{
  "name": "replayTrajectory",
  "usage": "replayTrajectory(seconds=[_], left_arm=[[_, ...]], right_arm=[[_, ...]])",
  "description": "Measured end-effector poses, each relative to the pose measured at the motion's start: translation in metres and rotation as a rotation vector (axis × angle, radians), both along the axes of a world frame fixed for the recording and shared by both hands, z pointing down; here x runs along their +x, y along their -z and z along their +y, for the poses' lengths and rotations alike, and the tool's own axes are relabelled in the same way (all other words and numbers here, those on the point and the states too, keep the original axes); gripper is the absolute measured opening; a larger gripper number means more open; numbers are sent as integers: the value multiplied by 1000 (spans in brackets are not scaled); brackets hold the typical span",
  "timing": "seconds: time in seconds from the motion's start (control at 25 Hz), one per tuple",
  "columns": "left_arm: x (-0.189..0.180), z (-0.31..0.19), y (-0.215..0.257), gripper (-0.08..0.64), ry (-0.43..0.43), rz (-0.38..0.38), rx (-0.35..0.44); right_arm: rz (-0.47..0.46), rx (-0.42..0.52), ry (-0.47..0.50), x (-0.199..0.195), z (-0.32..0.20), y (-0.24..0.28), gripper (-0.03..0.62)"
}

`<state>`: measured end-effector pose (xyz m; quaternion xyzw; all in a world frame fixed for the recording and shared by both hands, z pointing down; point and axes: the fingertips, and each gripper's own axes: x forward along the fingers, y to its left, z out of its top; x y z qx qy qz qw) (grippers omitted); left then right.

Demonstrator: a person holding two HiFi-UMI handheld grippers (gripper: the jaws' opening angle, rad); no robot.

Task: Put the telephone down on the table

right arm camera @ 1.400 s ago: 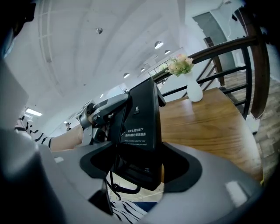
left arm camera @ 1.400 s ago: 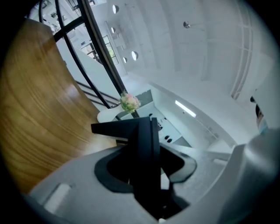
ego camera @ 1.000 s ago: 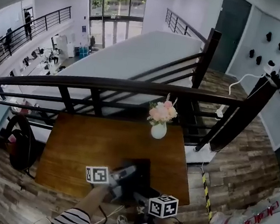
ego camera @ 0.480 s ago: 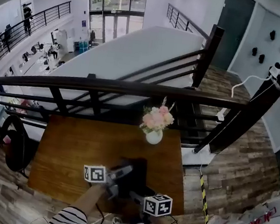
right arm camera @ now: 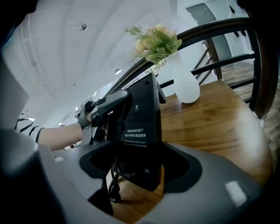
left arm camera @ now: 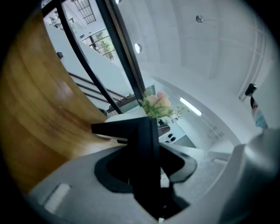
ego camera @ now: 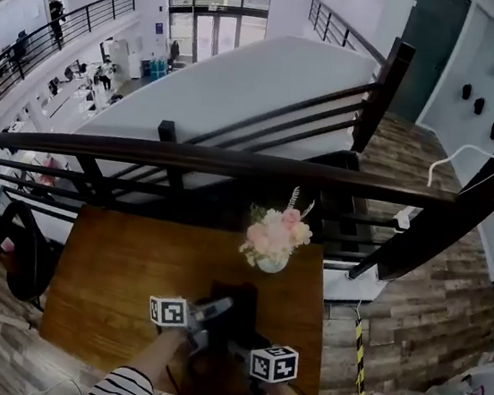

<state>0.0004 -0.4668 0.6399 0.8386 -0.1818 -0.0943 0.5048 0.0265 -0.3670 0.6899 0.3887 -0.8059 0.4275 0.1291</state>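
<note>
The black telephone point(ego camera: 234, 312) hangs between my two grippers over the near half of the wooden table point(ego camera: 118, 284). My left gripper point(ego camera: 212, 312) is shut on its left side, and in the left gripper view a black edge of the telephone point(left arm camera: 141, 144) fills the jaws point(left arm camera: 144, 177). My right gripper point(ego camera: 243, 349) is shut on the right side. In the right gripper view the telephone's labelled body point(right arm camera: 142, 127) stands upright in the jaws point(right arm camera: 140, 173), its base close to the wood. Whether it touches the table I cannot tell. A coiled cord point(right arm camera: 114, 188) dangles below.
A white vase of pink flowers point(ego camera: 273, 241) stands on the table just beyond the telephone. A dark railing point(ego camera: 216, 161) runs along the table's far edge, with a drop behind it. A dark bag point(ego camera: 27, 254) sits on the floor left of the table.
Both grippers have carried the telephone forward over the table, toward the vase, and lower. The grip looks the same.
</note>
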Motion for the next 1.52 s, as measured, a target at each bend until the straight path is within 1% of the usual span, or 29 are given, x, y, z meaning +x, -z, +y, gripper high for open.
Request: replayTrajectory(seconds=[0.28, 0.36, 0.52, 0.6, 0.8, 0.92, 1.16, 1.28, 1.4, 1.52], left_arm=[[2, -64, -39, 179, 18, 11, 0], [3, -78, -50, 179, 22, 4, -3], [10, -97, -68, 179, 5, 29, -8], [11, -101, -80, 179, 5, 22, -34], [15, -106, -95, 181, -13, -9, -44], [21, -109, -98, 181, -22, 4, -46], [23, -111, -97, 181, -24, 3, -33], [22, -113, -97, 186, -12, -25, -36], [25, -110, -98, 203, -4, -52, -22], [25, -107, -96, 266, 14, -66, -3]], right_arm=[[33, -18, 18, 5, -64, -38, 325], [42, -22, 17, 7, -77, -48, 325], [55, -45, 10, 11, -96, -67, 327], [54, -62, 9, 11, -99, -75, 327], [50, -94, -5, 13, -104, -89, 329], [53, -106, -8, 17, -106, -95, 331], [61, -108, -6, 18, -108, -96, 333], [58, -108, -6, 17, -111, -95, 333], [69, -103, -3, 18, -109, -96, 333], [80, -94, -10, 18, -107, -95, 344]])
